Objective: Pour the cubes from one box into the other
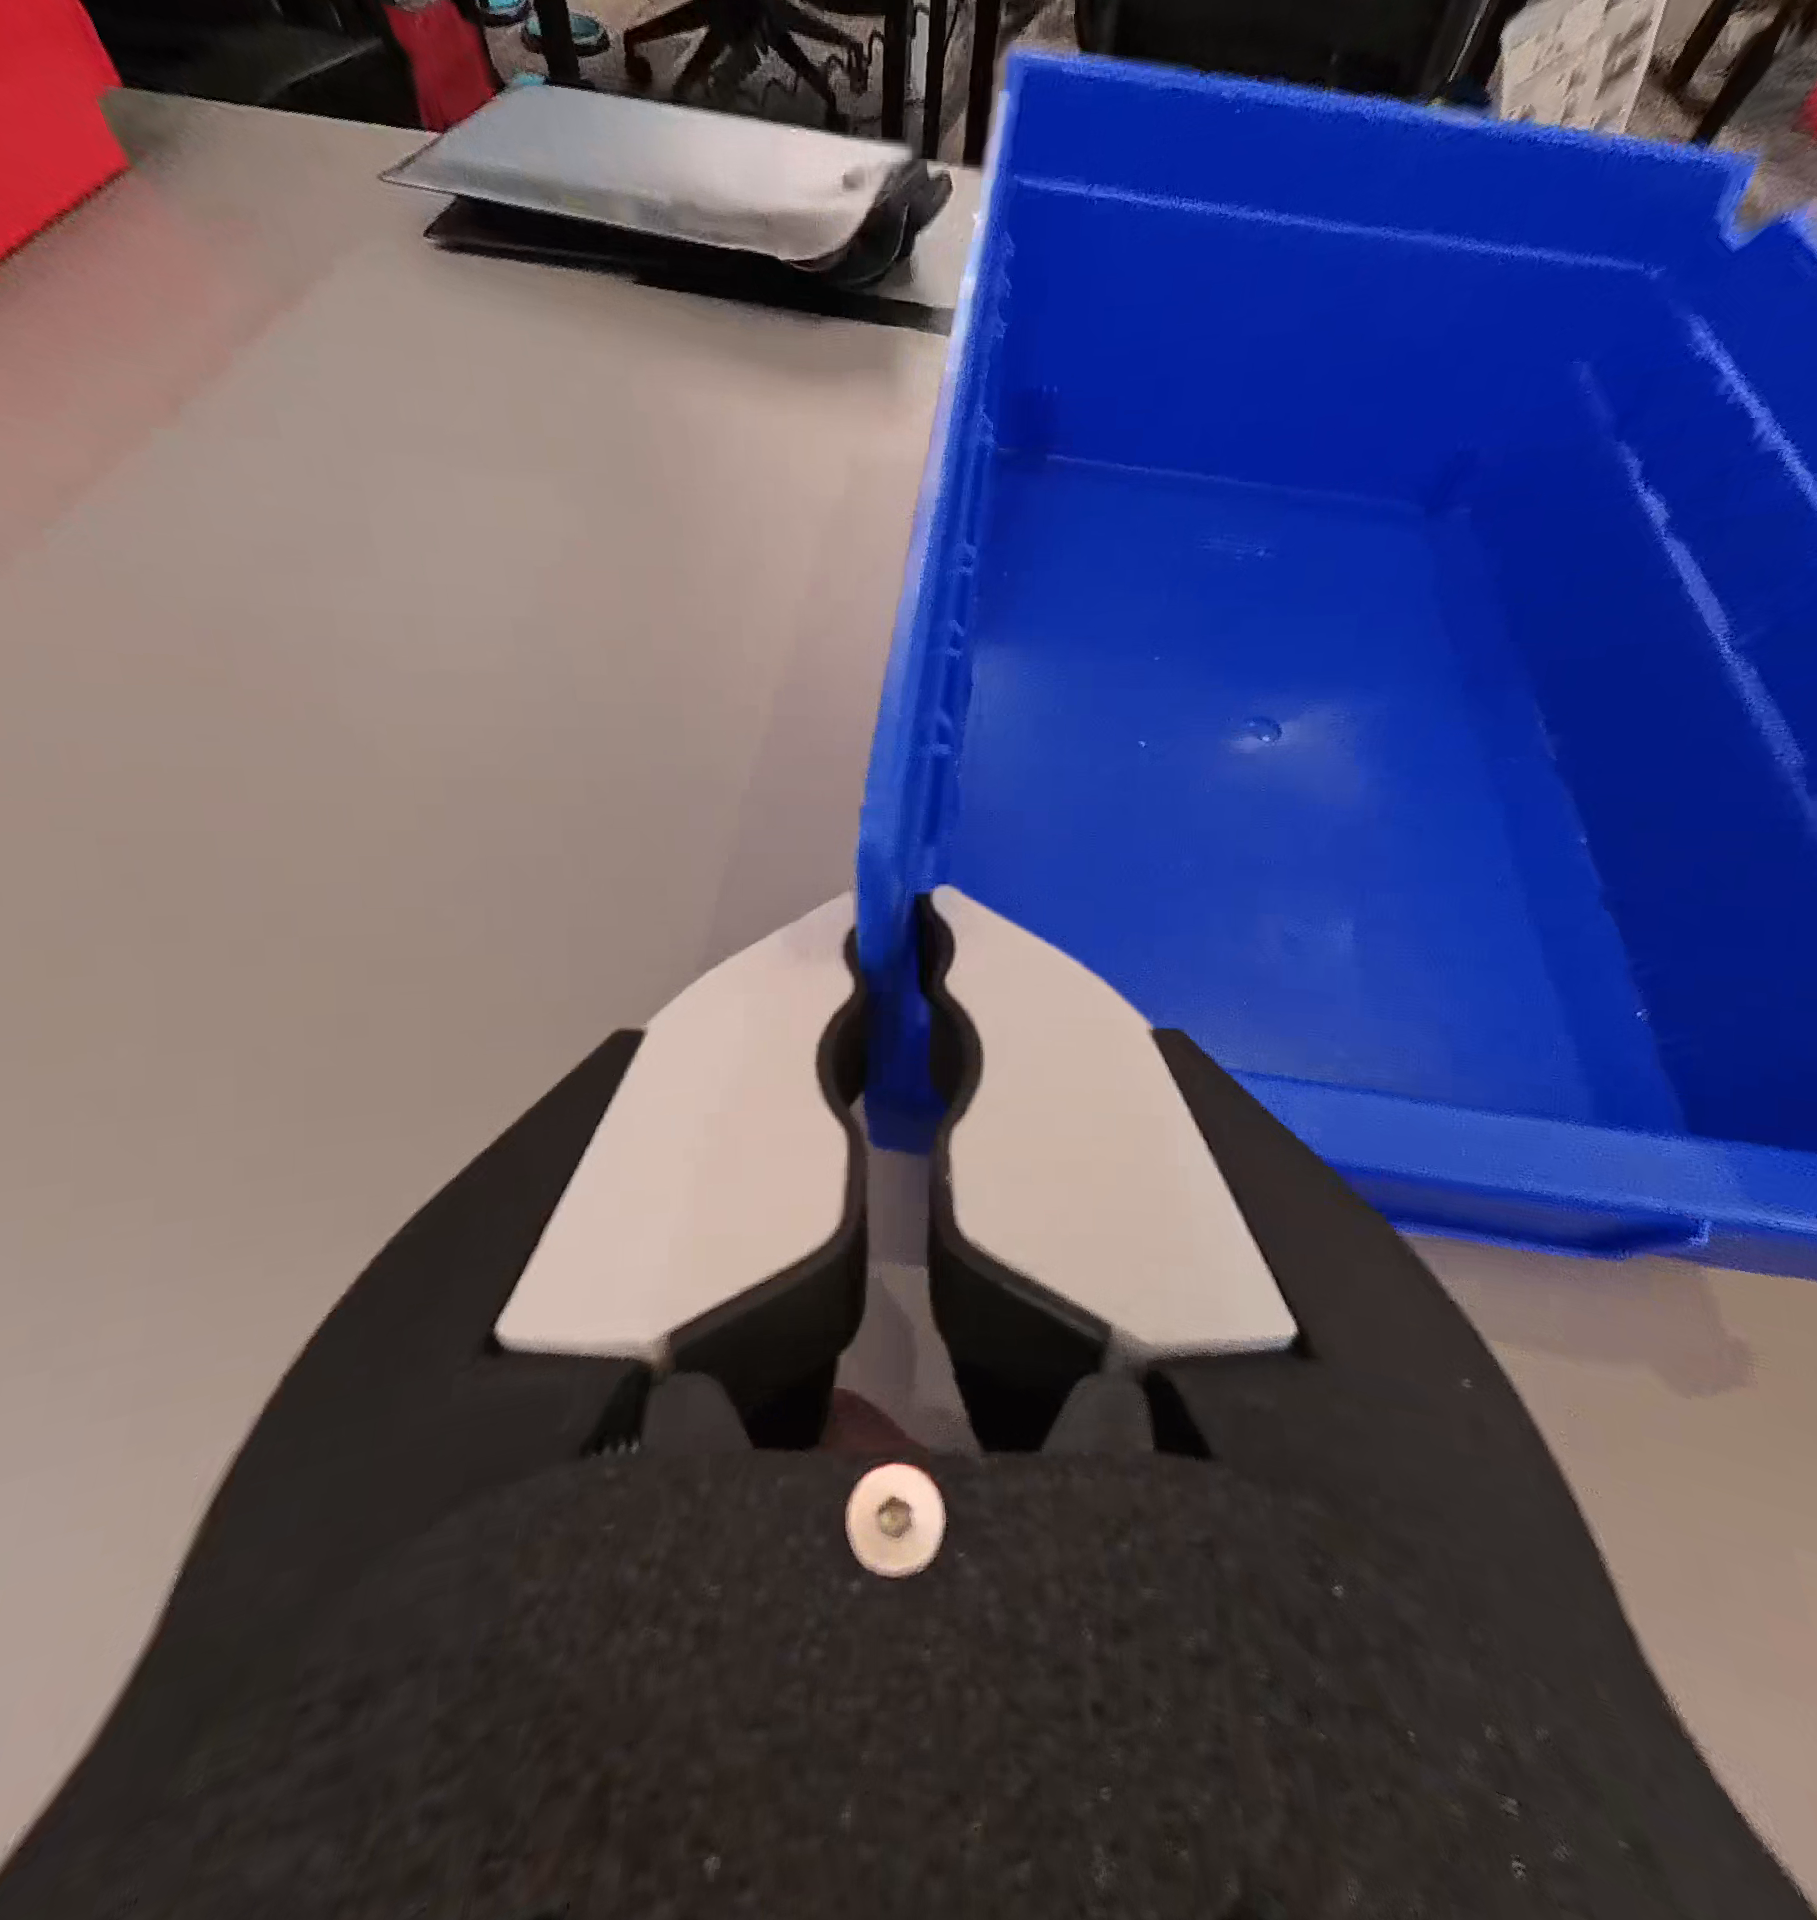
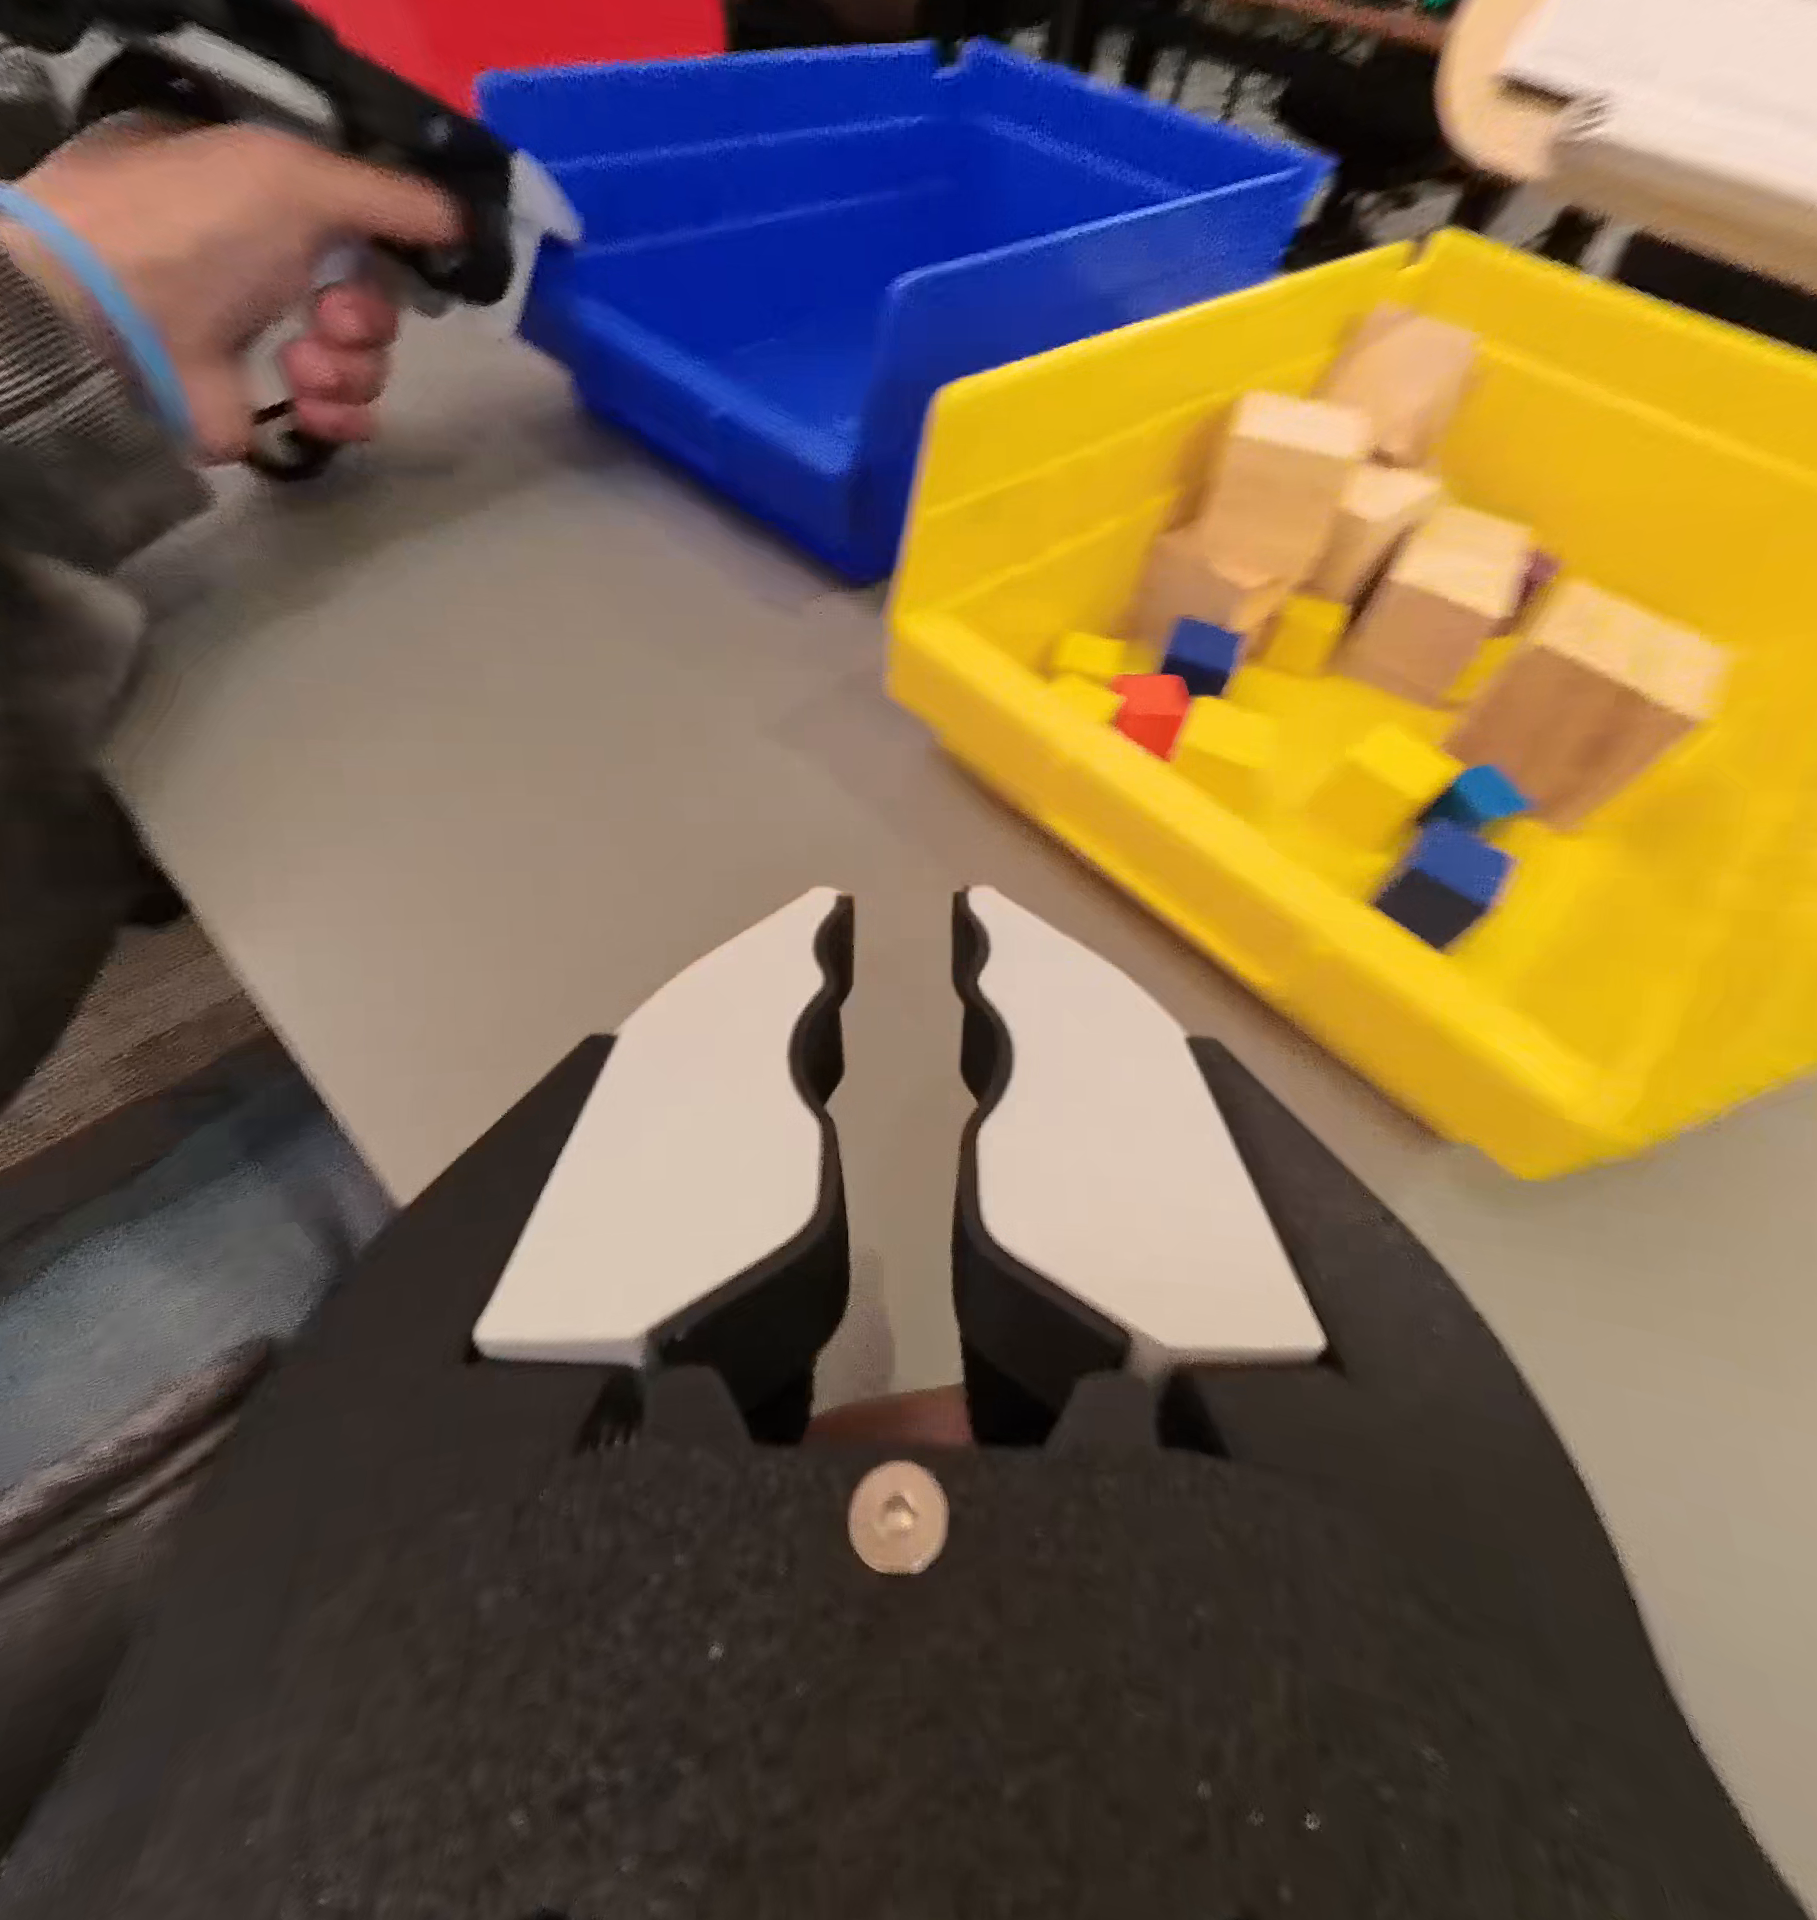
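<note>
Progress: nothing poured; cubes (image 2: 1403,644) all sit in the yellow box (image 2: 1143,831), right of frame; blue box (image 1: 1299,727) is empty
Left: grip the yellow box, tip it over the blue
Left gripper (image 1: 888,997): jaws nearly closed, pinching the blue box's near side wall
Right gripper (image 2: 902,935): jaws slightly apart, empty, over the table (image 2: 571,779), short of the yellow box

Readable text: none in either view.
Blue box (image 1: 1299,727): plain walls, no label.
Yellow box (image 2: 1247,831), beside the blue box: no markings legible.
</note>
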The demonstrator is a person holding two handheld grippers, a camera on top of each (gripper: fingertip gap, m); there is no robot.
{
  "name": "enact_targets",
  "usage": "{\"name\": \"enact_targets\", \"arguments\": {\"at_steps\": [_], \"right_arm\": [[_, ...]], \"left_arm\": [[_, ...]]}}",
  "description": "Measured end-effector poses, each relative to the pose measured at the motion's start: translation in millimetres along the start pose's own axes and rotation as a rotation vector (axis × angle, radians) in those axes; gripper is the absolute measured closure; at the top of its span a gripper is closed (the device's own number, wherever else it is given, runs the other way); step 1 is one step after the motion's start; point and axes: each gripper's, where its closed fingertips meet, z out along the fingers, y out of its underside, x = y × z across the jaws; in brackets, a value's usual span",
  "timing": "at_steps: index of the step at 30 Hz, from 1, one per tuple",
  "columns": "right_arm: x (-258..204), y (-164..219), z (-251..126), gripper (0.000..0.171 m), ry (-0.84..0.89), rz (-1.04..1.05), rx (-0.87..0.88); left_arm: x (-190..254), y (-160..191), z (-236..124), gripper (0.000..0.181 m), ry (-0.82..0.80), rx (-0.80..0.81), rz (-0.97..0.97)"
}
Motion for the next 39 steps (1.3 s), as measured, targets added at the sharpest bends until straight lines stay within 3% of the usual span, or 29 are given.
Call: {"name": "enact_targets", "arguments": {"at_steps": [2, 4, 7, 9, 13, 15, 17, 21, 26, 31, 35, 39], "right_arm": [[-22.0, -0.9, 11.0, 0.15, -0.056, 0.007, -0.021], [-36.2, -12.0, 21.7, 0.147, -0.081, 0.024, -0.015], [-42.6, -37.0, 42.1, 0.131, -0.041, 0.096, -0.005], [-50.0, -50.4, 57.6, 0.124, -0.03, 0.196, 0.0], [-52.3, -52.7, 89.2, 0.122, 0.158, 0.192, -0.045], [-44.3, -45.7, 99.0, 0.133, 0.293, 0.137, -0.084], [-51.5, -38.9, 105.4, 0.166, 0.284, 0.177, -0.111], [-53.9, -40.8, 94.8, 0.168, 0.257, 0.234, -0.097], [-23.6, -88.8, 43.8, 0.168, 0.31, 0.201, 0.064], [59.5, -144.5, -51.2, 0.168, 0.509, 0.127, 0.277], [163.8, -128.5, -128.4, 0.168, 0.649, 0.242, 0.292], [281.1, -77.4, -194.8, 0.169, 0.716, 0.254, 0.215]], "left_arm": [[3.5, 1.3, -1.3, 0.178, 0.066, 0.008, -0.054], [3.2, 7.1, -11.5, 0.178, 0.026, -0.009, -0.072], [10.7, 26.1, -46.2, 0.179, -0.064, -0.013, 0.034], [13.8, 40.4, -72.8, 0.179, -0.089, -0.029, 0.001], [14.2, 65.4, -120.3, 0.179, -0.096, -0.04, -0.004], [12.9, 75.2, -139.5, 0.179, -0.087, -0.04, -0.024], [15.8, 82.9, -153.6, 0.179, -0.06, -0.038, -0.04], [21.2, 81.0, -173.2, 0.178, -0.08, 0.013, -0.018], [60.0, 30.6, -200.8, 0.179, -0.072, 0.226, 0.072], [161.5, -41.6, -211.8, 0.179, 0.067, 0.385, 0.115], [292.4, -74.0, -200.2, 0.179, 0.205, 0.392, 0.166], [436.0, -57.4, -177.0, 0.178, 0.313, 0.363, 0.188]]}}
